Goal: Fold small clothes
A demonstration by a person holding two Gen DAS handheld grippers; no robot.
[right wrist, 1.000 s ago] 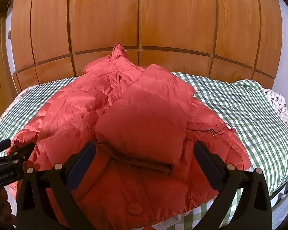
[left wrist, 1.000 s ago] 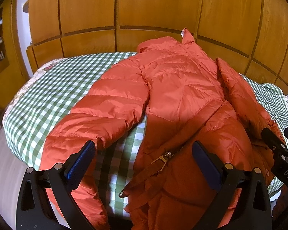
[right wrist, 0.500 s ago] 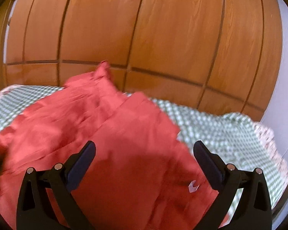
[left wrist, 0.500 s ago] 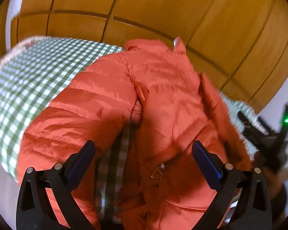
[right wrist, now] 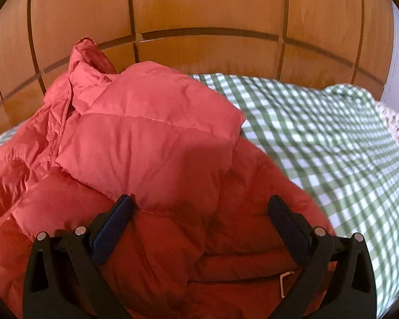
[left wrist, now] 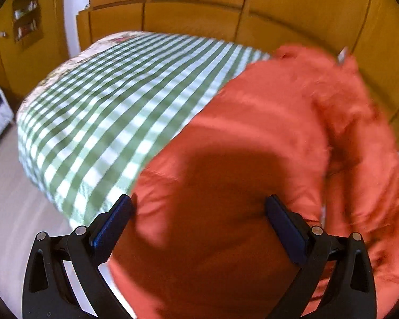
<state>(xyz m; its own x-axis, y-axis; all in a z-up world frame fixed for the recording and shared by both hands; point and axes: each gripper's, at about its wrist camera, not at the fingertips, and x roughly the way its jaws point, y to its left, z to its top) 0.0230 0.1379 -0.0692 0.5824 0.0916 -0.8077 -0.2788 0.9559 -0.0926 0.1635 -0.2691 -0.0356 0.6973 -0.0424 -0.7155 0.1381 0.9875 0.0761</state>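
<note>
Wooden panelled wall fills the background beyond both tools, dark grooves between panels.

Bed with green-and-white checked cover: ahead and to the right of the right tool; ahead and to the left of the left tool, where the cover is motion-blurred. Floral edge of bedding at far corners. Pale floor below-left of the left tool. Shelf with small items on far left wall.

Red puffer jacket lies on the bed, bunched. Seen from the right tool: a quilted section is folded over on top, directly ahead; the collar stands up at the far end near the wall; a snap button shows on the left part; a small metal zip pull lies low between the fingers. Seen from the left tool: the jacket occupies the space ahead and to the right, blurred, with a dark shadow on the fabric just in front.

Left tool: fingers spread wide, red fabric between them and beneath; cannot tell whether pads touch it. Right tool: fingers spread wide, poised over the jacket's near edge, nothing pinched.
</note>
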